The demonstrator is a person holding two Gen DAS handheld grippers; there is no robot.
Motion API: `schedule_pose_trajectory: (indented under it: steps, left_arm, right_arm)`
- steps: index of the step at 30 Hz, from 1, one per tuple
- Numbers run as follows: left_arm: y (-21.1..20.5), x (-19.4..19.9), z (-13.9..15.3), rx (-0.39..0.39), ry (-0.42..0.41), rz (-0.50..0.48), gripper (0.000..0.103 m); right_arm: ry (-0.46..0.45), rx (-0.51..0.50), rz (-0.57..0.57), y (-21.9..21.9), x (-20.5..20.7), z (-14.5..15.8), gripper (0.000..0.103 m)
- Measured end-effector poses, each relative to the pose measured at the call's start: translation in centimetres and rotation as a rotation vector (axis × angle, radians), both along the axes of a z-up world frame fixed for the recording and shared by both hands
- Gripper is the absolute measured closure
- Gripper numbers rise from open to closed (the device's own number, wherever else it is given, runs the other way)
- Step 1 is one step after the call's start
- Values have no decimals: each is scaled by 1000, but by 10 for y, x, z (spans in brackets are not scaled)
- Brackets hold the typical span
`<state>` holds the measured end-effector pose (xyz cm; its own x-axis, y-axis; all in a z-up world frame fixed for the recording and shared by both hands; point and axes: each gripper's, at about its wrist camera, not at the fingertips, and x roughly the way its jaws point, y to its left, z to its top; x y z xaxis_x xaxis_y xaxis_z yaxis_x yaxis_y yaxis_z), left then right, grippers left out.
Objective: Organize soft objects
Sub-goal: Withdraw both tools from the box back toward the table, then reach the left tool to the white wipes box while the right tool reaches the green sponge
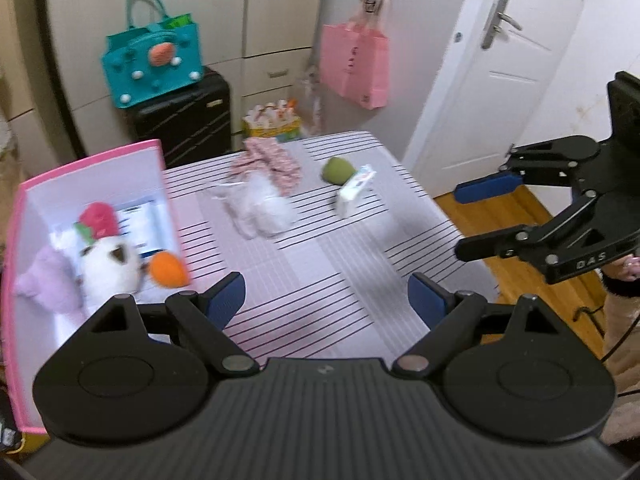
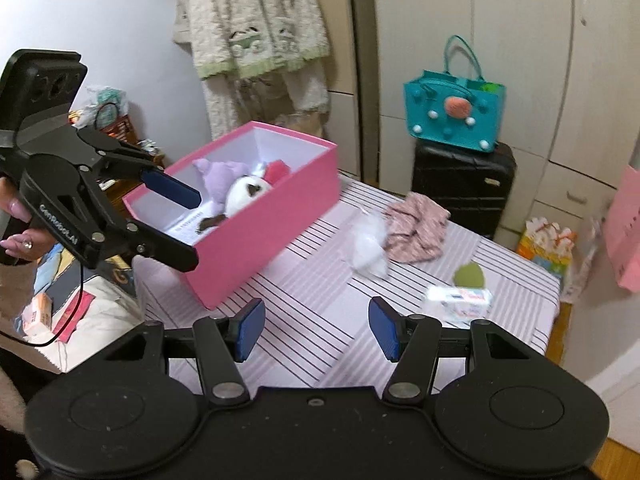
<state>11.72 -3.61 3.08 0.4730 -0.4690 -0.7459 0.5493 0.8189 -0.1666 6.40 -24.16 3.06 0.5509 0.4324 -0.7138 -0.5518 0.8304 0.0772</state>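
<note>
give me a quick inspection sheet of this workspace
surface: striped table cover, partly bare
job's things: pink box holds purple plush, white plush, orange toy; white fluffy item, floral cloth, green toy lie on the cover
clutter: small white carton beside green toy
grippers: left gripper open, empty; right gripper open, empty
cables: black cable below left gripper
surroundings: teal bag on black suitcase; pink bag hanging; white door

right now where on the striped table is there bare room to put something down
The near half of the striped table is bare, between the pink box and the tissue pack. The far end is crowded: white fluffy bundle, pink floral cloth and green soft piece lie close together.
</note>
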Motion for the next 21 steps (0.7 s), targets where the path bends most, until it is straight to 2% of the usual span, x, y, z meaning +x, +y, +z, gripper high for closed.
schedule_pose_trajectory:
  steps: [6,12,17,21]
  left_arm:
    - [-37,12,-20,-15,-11,-37,19]
    - [-66,27,-38,-22,-49,0,21]
    - [-84,51,-62,-99,-4,19,30]
    - [-107,64,-81,-85,-46,15,34]
  right_arm:
    - [33,27,-41,-33,20,-18,40]
    - [51,48,-78,-61,49,-33,40]
    - [63,72,-121,-83,76,-51,40]
    - [66,107,-131,-96,97,-69,40]
